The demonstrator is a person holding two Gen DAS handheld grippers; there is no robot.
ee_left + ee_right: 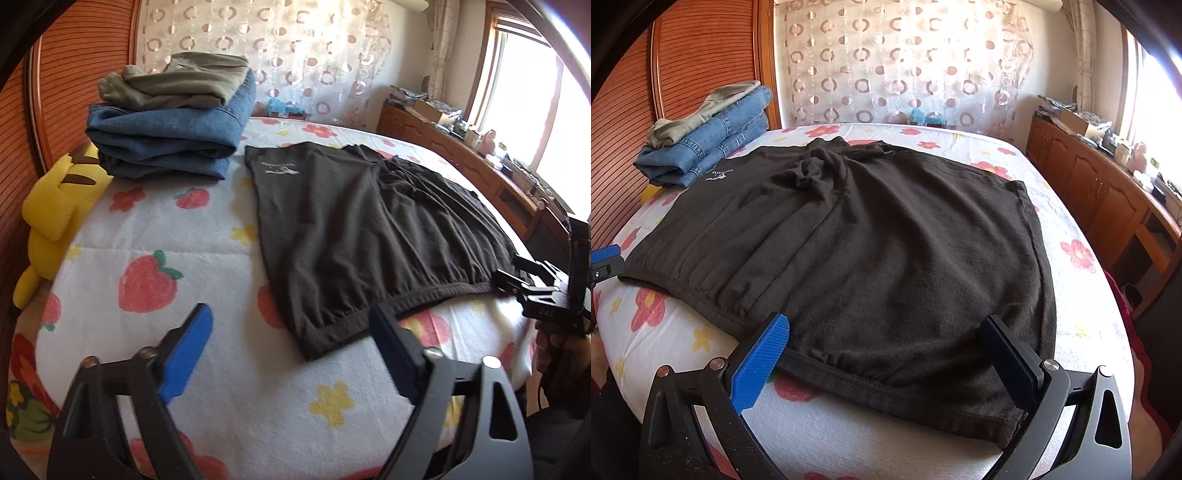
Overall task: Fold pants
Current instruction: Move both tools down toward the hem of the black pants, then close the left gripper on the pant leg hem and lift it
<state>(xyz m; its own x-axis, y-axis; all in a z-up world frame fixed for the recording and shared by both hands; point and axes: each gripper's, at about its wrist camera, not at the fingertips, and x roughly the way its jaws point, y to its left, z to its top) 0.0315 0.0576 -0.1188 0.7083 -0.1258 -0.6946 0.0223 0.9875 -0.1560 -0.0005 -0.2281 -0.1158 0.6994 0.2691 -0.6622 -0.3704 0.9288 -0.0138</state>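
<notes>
Black pants (351,221) lie spread flat on the flower-and-strawberry bed cover (166,229), waistband toward me, a small white logo at the far left corner. My left gripper (291,332) hovers open over the waistband's left corner; its blue pads (188,354) stand wide apart, and only the right finger overlaps the hem. In the right wrist view the pants (886,240) fill the middle. My right gripper (886,339) is open and straddles the waistband's right part, with cloth between the pads but not pinched. The left gripper (602,262) peeks in at the left edge.
A stack of folded blue jeans (166,140) with an olive garment (184,81) on top sits at the far left by the wooden headboard (74,74). A yellow plush toy (55,214) lies at the bed's left edge. A cluttered wooden cabinet (1108,192) runs along the right under the window.
</notes>
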